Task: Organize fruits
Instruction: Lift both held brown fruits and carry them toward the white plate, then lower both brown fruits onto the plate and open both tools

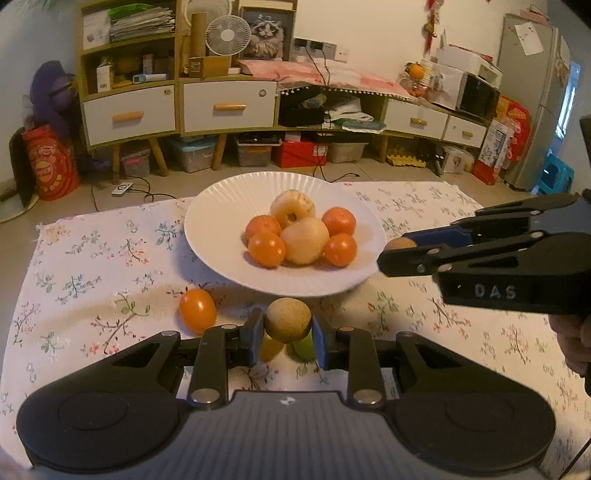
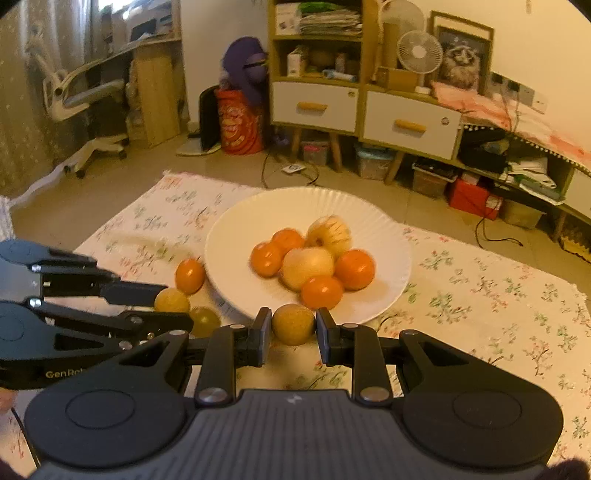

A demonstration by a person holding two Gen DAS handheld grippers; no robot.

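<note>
The left gripper (image 1: 288, 341) is clenched on a small round tan-brown fruit (image 1: 288, 320), its blue-padded fingers (image 1: 254, 341) pressing the fruit from both sides above the white floral-print cloth (image 1: 92, 266). The right gripper (image 2: 291, 334) grips a second small round tan-brown fruit (image 2: 293, 324) the same way (both fruits sit squarely between the pads).

Just ahead of both claws stands the wide white ribbed plate (image 1: 221, 206), its near rim close in front of each held fruit. Piled in the plate's middle are four round orange fruits (image 1: 266, 249) and two larger pale yellow fruits (image 1: 305, 240), all touching one another.

To the left of the left gripper's tips, on the cloth just outside the plate's rim, lies a loose glossy orange fruit (image 1: 197, 309). Directly beneath that claw's held fruit, a yellowish fruit (image 1: 271, 349) and a green one (image 1: 304, 349) show partly, hidden behind the fingers. In the right wrist view the left gripper comes in from the left edge, its fruit close to the loose orange one, with the olive-green fruit just beside its lower finger.

Beyond the cloth is tiled floor, then a wooden cabinet with white drawers (image 1: 129, 114), a small white desk fan (image 1: 228, 36) on top, and storage boxes beneath it.
</note>
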